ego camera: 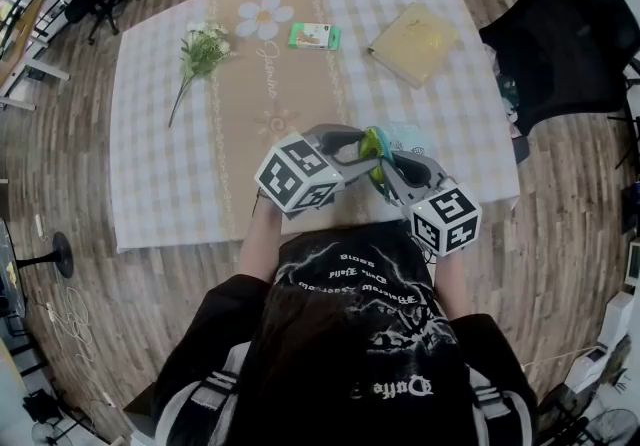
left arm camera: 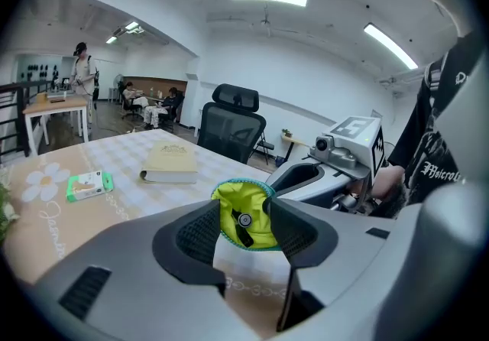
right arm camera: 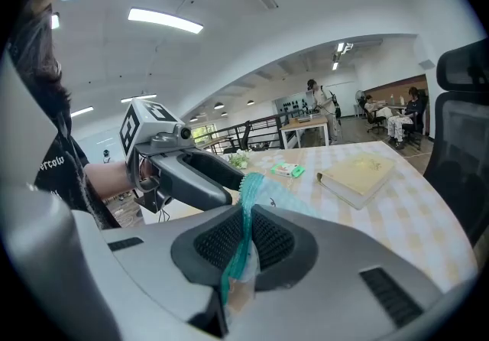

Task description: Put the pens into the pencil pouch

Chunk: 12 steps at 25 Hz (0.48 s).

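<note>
I hold the pencil pouch (ego camera: pixel 375 145), teal outside with a yellow-green lining, just above the table's front edge between both grippers. My right gripper (right arm camera: pixel 243 244) is shut on the pouch's teal edge (right arm camera: pixel 250 188), which runs up between its pads. The jaws of my left gripper (left arm camera: pixel 243 231) stand apart, with the lining of the pouch (left arm camera: pixel 246 209) in the gap and a small black piece with a round metal end on it. The pads do not press on the lining. In the head view the left gripper (ego camera: pixel 357 140) and right gripper (ego camera: pixel 388 160) meet at the pouch. No pen shows.
On the checked tablecloth (ego camera: pixel 170 154) lie a cream book (ego camera: pixel 415 42) at the far right, a small green box (ego camera: pixel 314 35) at the far middle and a sprig of flowers (ego camera: pixel 200 54) at the far left. A black office chair (ego camera: pixel 565 34) stands to the table's right.
</note>
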Available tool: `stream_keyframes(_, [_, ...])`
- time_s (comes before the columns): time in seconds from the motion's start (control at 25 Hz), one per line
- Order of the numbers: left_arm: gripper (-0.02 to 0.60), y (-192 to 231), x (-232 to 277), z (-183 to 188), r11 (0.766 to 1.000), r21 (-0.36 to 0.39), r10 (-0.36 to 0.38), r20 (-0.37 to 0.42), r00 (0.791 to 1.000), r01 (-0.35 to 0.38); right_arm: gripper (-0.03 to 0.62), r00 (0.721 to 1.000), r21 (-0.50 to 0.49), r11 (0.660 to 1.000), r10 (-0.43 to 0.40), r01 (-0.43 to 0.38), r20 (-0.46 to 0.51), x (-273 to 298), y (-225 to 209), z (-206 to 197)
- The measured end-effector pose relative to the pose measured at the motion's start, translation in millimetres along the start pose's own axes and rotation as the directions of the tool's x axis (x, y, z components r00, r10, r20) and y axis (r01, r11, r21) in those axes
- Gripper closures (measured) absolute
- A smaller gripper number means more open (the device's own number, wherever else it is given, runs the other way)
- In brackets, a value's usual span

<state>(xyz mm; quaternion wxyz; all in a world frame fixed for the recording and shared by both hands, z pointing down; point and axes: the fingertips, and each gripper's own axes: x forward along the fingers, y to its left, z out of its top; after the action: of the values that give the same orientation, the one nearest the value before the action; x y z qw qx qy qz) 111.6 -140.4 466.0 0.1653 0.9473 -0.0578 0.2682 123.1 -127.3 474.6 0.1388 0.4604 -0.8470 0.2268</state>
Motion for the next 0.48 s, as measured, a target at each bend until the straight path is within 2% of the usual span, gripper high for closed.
stream_keyframes(0.32, [0.318, -3.6, -4.4, -0.9, 1.000, 0.019, -0.011, 0.019, 1.000, 0.010, 0.553, 0.999, 0.013, 0.999, -0.040, 0.040, 0.015, -3.7, -7.7, 2.7])
stream_keyframes(0.48, [0.308, -1.8, -9.9, 2.8, 1.000, -0.004, -0.013, 0.058, 0.998, 0.013, 0.553, 0.998, 0.017, 0.998, -0.057, 0.057, 0.021, -6.1, -11.0, 3.6])
